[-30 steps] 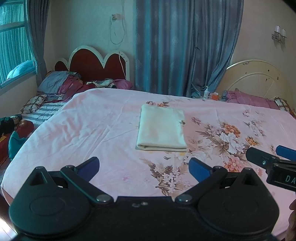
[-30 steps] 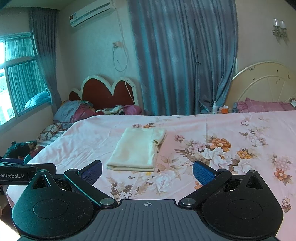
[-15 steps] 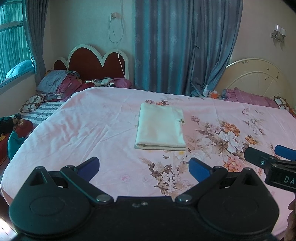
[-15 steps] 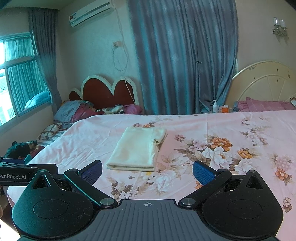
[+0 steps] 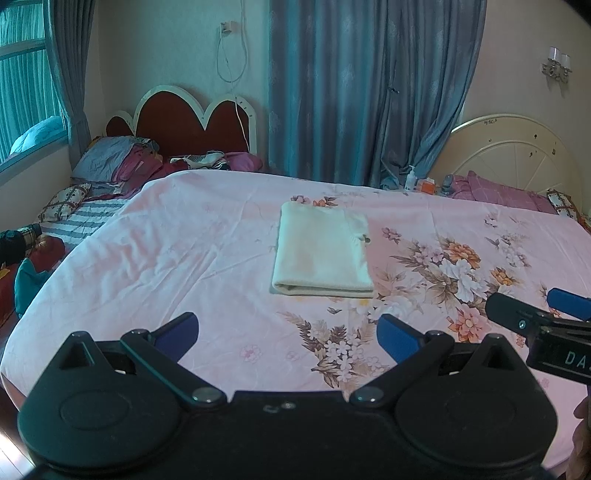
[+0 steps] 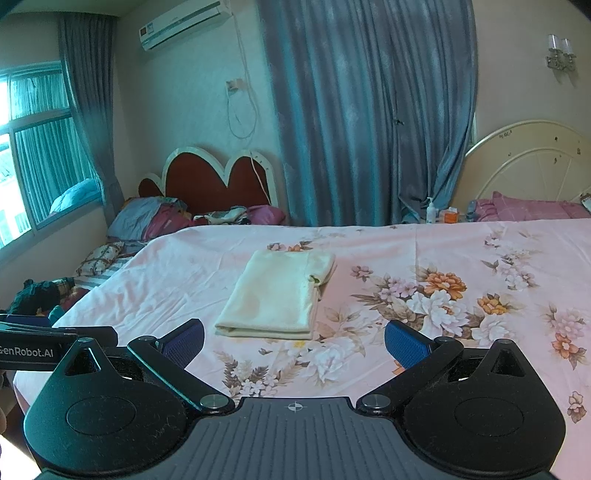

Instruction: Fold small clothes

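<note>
While both grippers hover over the near edge of the bed, the cream folded cloth lies flat on the pink floral bedsheet, well ahead of them and touching neither. It is a neat rectangle, its thick folded edge turned toward the cameras, with a small dark mark at its right edge. The left gripper has its blue-padded fingers spread wide with only sheet between them, and the right gripper is spread just as wide and holds nothing. In the left wrist view the right gripper's black body and a blue tip enter from the right edge; in the right wrist view the left gripper's body, lettered "GenRobot.AI", shows at the left edge. The printed flower pattern fills the sheet to the right of the cloth, while the sheet to its left is plain pink and lightly creased. Beyond the bed hang grey-blue curtains, a dark red scalloped headboard stands at the far left with a heap of pillows and clothes before it, and a cream arched headboard stands at the far right. An air conditioner is mounted high on the wall.
</note>
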Demonstrator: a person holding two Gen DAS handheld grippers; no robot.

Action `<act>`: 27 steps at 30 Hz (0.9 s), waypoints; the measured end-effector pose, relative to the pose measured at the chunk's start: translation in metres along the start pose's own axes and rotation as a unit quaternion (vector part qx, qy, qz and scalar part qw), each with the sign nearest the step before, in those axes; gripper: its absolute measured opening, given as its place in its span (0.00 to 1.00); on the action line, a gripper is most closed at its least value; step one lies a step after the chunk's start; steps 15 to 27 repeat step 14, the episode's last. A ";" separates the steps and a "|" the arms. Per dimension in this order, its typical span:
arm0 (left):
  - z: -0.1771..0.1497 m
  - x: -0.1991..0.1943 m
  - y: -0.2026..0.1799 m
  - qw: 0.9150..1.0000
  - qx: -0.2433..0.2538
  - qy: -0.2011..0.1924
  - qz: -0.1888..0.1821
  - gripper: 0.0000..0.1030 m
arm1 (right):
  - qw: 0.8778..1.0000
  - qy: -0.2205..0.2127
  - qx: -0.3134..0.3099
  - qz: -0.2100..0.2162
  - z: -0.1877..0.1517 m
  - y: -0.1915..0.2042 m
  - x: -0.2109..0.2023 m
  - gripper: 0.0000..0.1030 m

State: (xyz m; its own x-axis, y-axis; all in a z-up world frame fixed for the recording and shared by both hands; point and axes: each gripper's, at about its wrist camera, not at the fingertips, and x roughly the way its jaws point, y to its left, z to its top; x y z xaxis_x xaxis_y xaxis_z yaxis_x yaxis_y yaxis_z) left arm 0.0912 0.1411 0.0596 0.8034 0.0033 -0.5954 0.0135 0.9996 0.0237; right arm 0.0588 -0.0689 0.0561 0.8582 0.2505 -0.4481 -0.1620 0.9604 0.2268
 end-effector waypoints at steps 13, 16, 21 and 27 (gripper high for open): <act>-0.003 0.030 0.011 0.998 -0.008 -0.025 -0.050 1.00 | 1.000 0.016 0.005 -0.012 -0.005 -0.009 0.018 1.00; -0.001 0.037 0.012 0.999 -0.011 -0.018 -0.046 1.00 | 1.000 0.020 0.008 -0.016 -0.006 -0.012 0.022 1.00; -0.001 0.037 0.012 0.999 -0.011 -0.018 -0.046 1.00 | 1.000 0.020 0.008 -0.016 -0.006 -0.012 0.022 1.00; -0.001 0.037 0.012 0.999 -0.011 -0.018 -0.046 1.00 | 1.000 0.020 0.008 -0.016 -0.006 -0.012 0.022 1.00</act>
